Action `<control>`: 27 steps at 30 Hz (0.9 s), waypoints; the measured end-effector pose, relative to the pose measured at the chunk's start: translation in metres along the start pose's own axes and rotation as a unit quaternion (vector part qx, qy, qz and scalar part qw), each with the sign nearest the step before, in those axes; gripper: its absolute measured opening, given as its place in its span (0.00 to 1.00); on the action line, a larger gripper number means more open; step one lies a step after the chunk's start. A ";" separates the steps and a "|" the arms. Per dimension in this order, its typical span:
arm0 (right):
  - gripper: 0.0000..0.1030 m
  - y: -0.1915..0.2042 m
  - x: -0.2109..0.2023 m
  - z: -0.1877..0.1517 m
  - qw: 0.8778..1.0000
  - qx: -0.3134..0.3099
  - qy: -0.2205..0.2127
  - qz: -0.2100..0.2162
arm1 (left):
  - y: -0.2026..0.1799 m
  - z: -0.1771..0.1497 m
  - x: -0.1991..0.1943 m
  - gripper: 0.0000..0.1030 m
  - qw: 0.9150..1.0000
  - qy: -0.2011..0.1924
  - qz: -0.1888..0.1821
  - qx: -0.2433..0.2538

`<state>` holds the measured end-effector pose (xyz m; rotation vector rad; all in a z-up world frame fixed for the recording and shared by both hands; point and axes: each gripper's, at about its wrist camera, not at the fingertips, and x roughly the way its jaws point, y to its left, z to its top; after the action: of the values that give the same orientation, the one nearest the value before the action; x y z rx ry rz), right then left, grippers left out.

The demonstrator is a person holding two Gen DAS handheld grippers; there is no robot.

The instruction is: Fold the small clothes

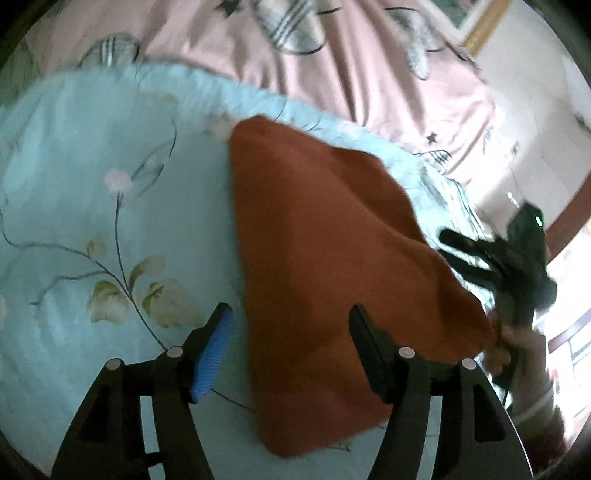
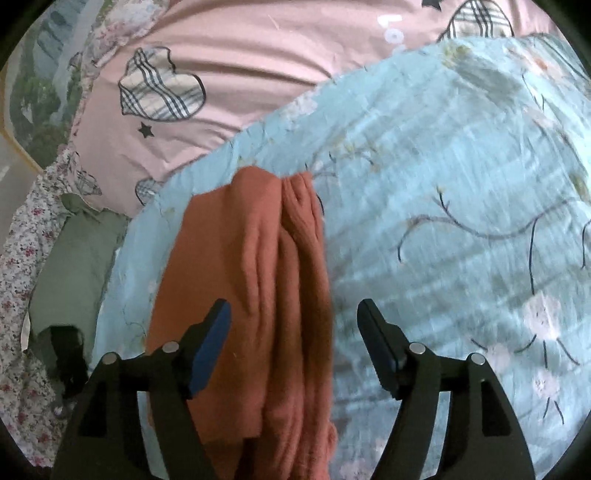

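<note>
A rust-orange garment point(image 1: 325, 266) lies folded on a light-blue floral quilt point(image 1: 110, 184). My left gripper point(image 1: 290, 321) is open just above the garment's near end, with cloth between and below its jaws. In the right wrist view the same garment point(image 2: 258, 288) lies in long bunched folds on the quilt point(image 2: 461, 184). My right gripper point(image 2: 293, 317) is open above it, with the left finger over the cloth and the right finger over the quilt. The right gripper also shows in the left wrist view point(image 1: 454, 247) at the garment's right edge, open.
A pink sheet with plaid hearts point(image 1: 332, 55) point(image 2: 221, 74) lies beyond the quilt. An olive-green garment point(image 2: 77, 266) and a small-flowered cloth point(image 2: 22, 295) lie left of the quilt. A wall and a gold picture frame point(image 1: 487, 22) stand at the far right.
</note>
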<state>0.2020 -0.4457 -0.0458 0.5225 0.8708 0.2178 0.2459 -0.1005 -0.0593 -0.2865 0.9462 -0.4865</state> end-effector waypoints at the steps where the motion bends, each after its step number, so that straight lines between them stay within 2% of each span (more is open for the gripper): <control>1: 0.70 -0.001 0.004 -0.001 1.000 0.001 0.010 0.001 | 0.006 0.002 0.008 0.65 1.000 0.013 -0.012 -0.011; 6: 0.69 -0.001 0.027 -0.007 0.999 0.002 0.046 0.015 | 0.020 0.008 0.040 0.76 0.997 0.046 -0.047 -0.044; 8: 0.55 0.003 0.036 -0.011 0.998 0.001 0.058 0.031 | 0.018 0.014 0.047 0.76 0.997 0.047 -0.052 -0.043; 9: 0.41 0.005 0.039 -0.011 0.997 0.006 0.065 0.044 | 0.016 0.016 0.052 0.71 0.996 0.051 -0.056 -0.039; 10: 0.37 0.008 0.040 -0.012 0.996 0.014 0.067 0.049 | 0.014 0.019 0.060 0.59 0.996 0.061 -0.064 -0.034; 11: 0.35 0.014 0.037 -0.013 0.997 0.007 0.060 0.041 | 0.012 0.020 0.065 0.56 0.996 0.066 -0.059 -0.033; 13: 0.30 0.031 0.027 -0.016 0.998 -0.013 0.045 0.032 | 0.010 0.023 0.065 0.40 0.996 0.064 -0.057 -0.033; 15: 0.27 0.046 0.022 -0.022 0.998 -0.020 0.041 0.047 | 0.009 0.024 0.051 0.30 0.997 0.049 -0.061 -0.029; 16: 0.26 0.058 0.022 -0.027 0.997 -0.025 0.041 0.065 | 0.008 0.024 0.041 0.28 0.997 0.039 -0.059 -0.025; 20: 0.25 0.103 0.033 -0.046 0.991 -0.052 0.051 0.111 | 0.009 0.016 -0.013 0.27 1.000 -0.009 -0.024 -0.010; 25: 0.25 0.158 0.061 -0.068 0.982 -0.066 0.060 0.166 | 0.033 -0.001 -0.084 0.27 0.998 -0.053 0.019 -0.011; 27: 0.25 0.168 0.071 -0.076 0.980 -0.068 0.068 0.171 | 0.048 -0.009 -0.109 0.27 0.997 -0.064 0.040 -0.011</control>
<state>0.1924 -0.2480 -0.0462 0.5322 0.8876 0.6301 0.1985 -0.0034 -0.0086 -0.2950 0.8350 -0.3795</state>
